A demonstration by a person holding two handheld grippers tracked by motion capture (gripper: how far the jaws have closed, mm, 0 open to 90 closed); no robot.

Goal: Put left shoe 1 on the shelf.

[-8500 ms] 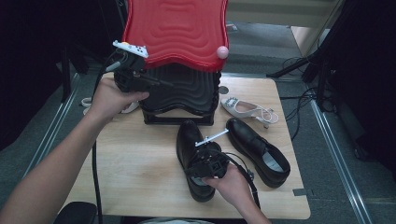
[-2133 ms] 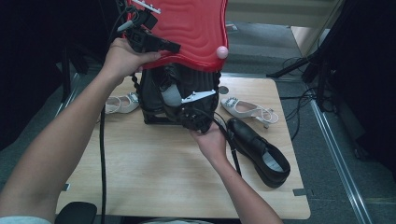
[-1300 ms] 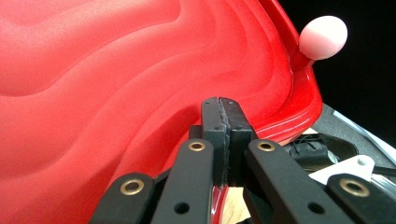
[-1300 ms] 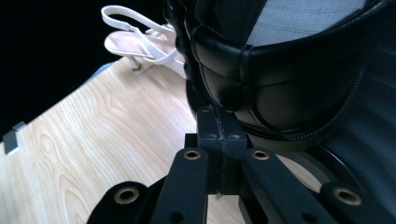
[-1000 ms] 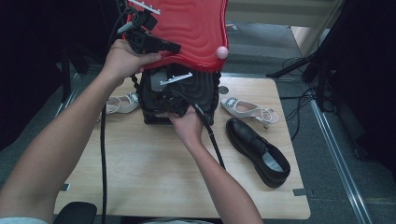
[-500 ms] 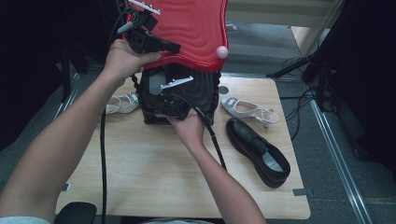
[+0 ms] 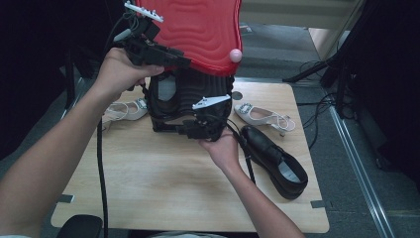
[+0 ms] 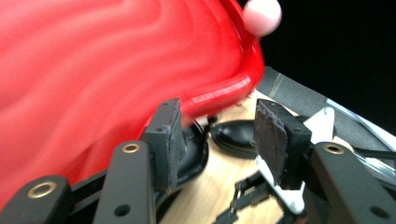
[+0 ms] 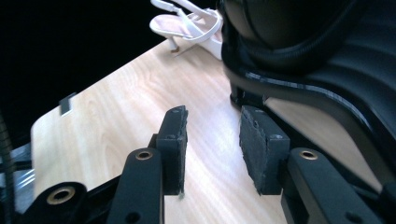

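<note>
Above the wooden table [image 7: 148, 188], the left gripper [image 8: 219, 130] under the red lid [image 8: 93, 70] and the right gripper [image 9: 210, 140] beside the black box [image 9: 355, 60] have just been opening, both empty, likely letting go.

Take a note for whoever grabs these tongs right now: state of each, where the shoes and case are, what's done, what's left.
Left tongs: jaws have just been opening, nothing pinched, at the edge of the raised red wavy plastic lid.
Right tongs: also just opening, empty, low in front of the black ribbed case.
Done: one black leather shoe sits inside the case.
Left, probably: the second black leather shoe lies on the wooden table, right of the case; then close the lid.
Two white strappy sandals flank the case.
</note>
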